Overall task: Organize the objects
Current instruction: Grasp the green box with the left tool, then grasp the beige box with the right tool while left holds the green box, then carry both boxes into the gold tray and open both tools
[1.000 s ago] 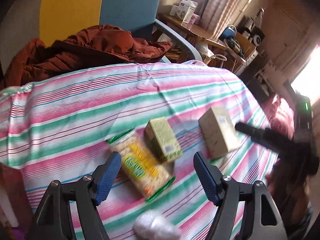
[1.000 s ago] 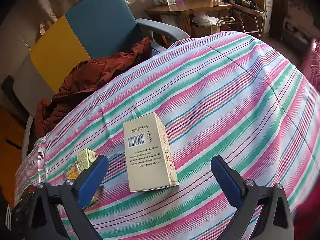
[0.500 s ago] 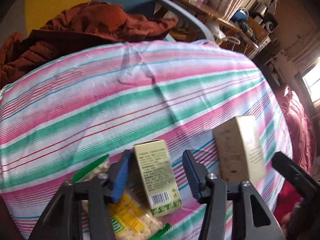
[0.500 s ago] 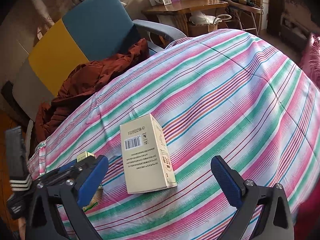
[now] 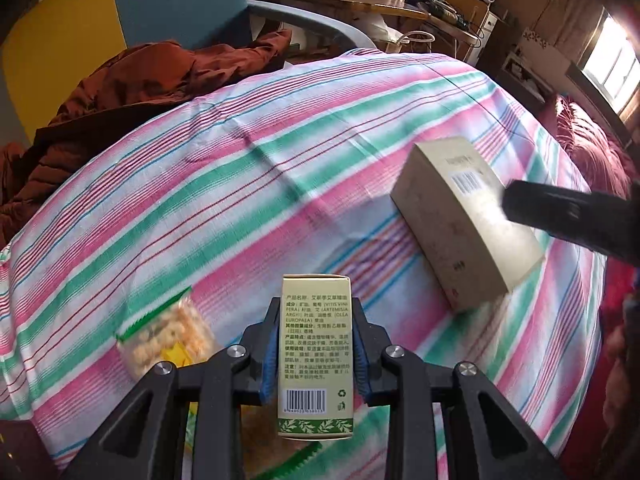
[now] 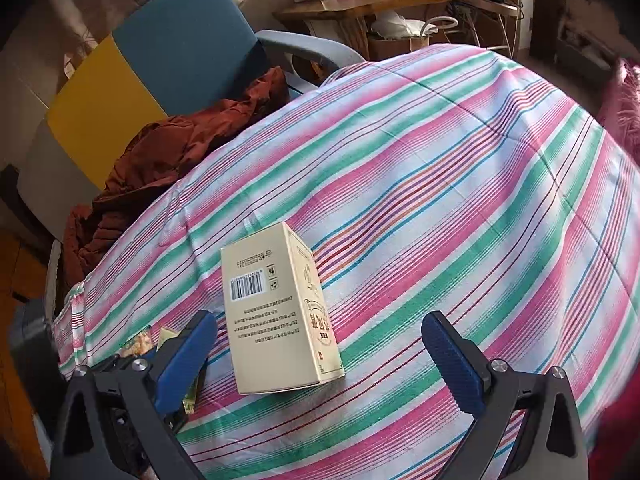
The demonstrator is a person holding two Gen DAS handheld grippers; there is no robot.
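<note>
The left tool (image 5: pixel 316 354) is clamped on a small green box (image 5: pixel 316 354), its blue pads (image 5: pixel 271 356) pressed against the two narrow sides. The box is tall and slim, olive-yellow, with printed text down the facing panel, a barcode low on it and a band of leaf pattern along the bottom edge. It sits lifted above the striped cloth (image 5: pixel 224 184) that covers the worktop, near the worktop's near edge.

Just left of it, lying on the cloth, is a clear snack packet (image 5: pixel 168 338) with green serrated ends (pale round pieces show through the film); part of it is hidden under the tool.

Toward the right edge of the worktop lies a larger cream box (image 5: pixel 464 224), flat on its broad face, barcode up. From the right wrist view this cream box (image 6: pixel 276 312) shows small print on top and a decorated side panel with red lettering. The right tool (image 6: pixel 320 354) has its fingers spread wide apart, one on either side of the box's near end, touching neither side as far as can be seen.

Beyond the far edge of the worktop a rust-brown jacket (image 6: pixel 172 156) is heaped on a blue and yellow armchair (image 6: pixel 160 52).
</note>
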